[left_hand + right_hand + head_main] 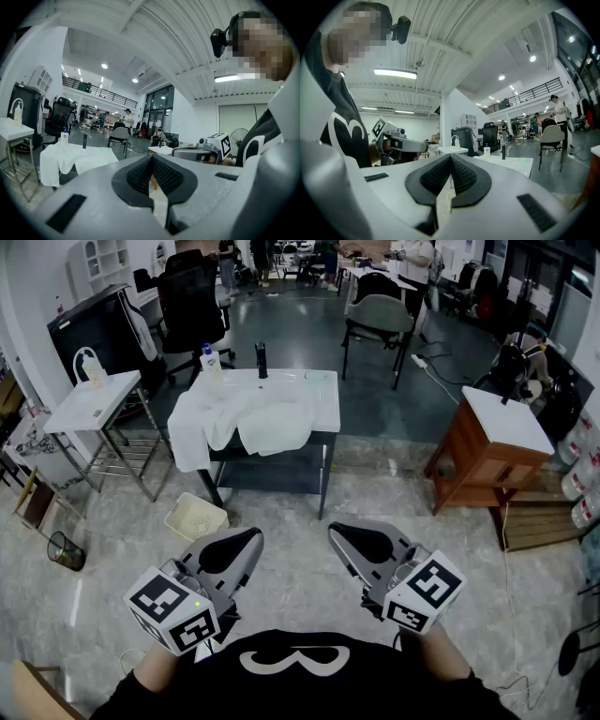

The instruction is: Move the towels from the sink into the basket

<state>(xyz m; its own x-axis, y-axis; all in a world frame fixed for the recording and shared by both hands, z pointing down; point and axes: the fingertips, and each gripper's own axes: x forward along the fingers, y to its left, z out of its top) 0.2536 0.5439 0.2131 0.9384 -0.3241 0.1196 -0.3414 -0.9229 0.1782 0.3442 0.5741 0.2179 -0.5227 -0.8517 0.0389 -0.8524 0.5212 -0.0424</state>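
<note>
- White cloth towels (pixel 246 423) lie crumpled in the white rectangular sink (pixel 323 395), draped over its front edge, well apart from both grippers.
- The cream perforated basket (pixel 195 517) sits on the floor beside the sink.
- The left hand-held gripper (pixel 251 538) and right hand-held gripper (pixel 336 532) are clenched, empty and roughly level.

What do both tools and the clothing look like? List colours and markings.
The left tool and right tool: grey rounded shells, black textured pads. Each carries a white cube with black square markers. The person wears a black top with a white print.
</note>
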